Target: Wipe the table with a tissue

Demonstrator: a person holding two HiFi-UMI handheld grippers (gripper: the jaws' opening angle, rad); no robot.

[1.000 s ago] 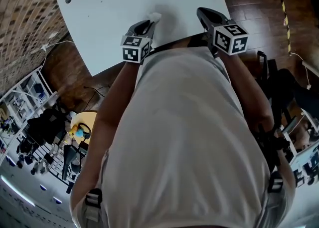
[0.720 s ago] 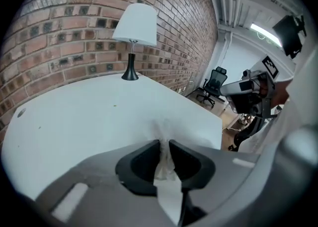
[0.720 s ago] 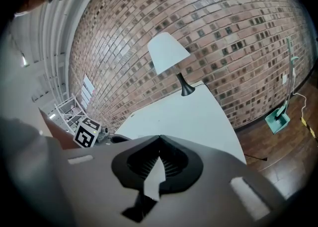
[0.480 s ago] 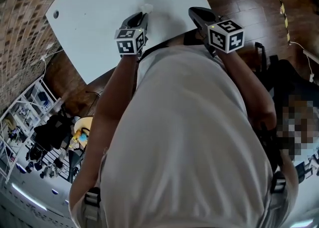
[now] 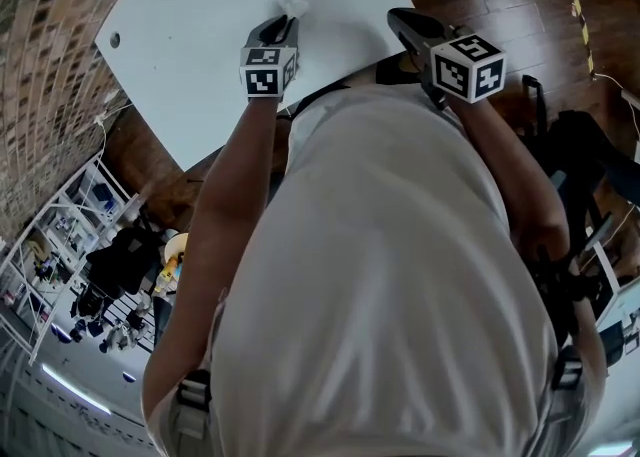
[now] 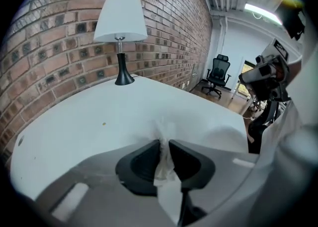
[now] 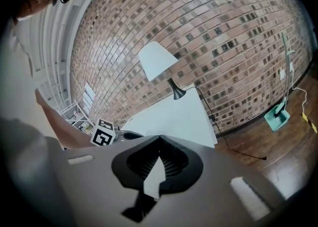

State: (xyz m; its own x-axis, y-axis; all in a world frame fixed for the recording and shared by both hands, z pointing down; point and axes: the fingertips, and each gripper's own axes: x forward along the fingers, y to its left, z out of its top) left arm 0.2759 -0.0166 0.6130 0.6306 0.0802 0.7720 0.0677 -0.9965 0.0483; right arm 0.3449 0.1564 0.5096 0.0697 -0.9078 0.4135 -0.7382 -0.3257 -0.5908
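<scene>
Your left gripper (image 5: 288,21) has its jaws clenched on the tissue (image 5: 296,5). In the left gripper view the two dark jaws (image 6: 164,142) pinch the white tissue (image 6: 162,164) between them. One crumpled end pokes out past the tips and the rest trails back towards the camera. From the head view, that front end sits low over the white counter (image 5: 200,55), not far in from the edge nearest your body. Whether it actually presses on the surface cannot be told.

Your right gripper (image 5: 403,21) is near the counter's right-hand corner, well apart from the tissue. Its own view shows the jaws (image 7: 159,136) closed tip to tip with nothing between them.

Both marker cubes show from above, the left cube (image 5: 266,73) at your left wrist and the right cube (image 5: 468,67) at your right. The left cube (image 7: 103,134) also shows in the right gripper view.

At the counter's far end a lamp (image 6: 119,30) with a white shade and dark stem stands against the brick wall (image 6: 64,47). A small speck (image 6: 104,123) lies on the surface ahead of the left jaws. A round hole (image 5: 115,40) shows near the counter's left corner. A black chair (image 6: 217,74) stands on the floor beyond.
</scene>
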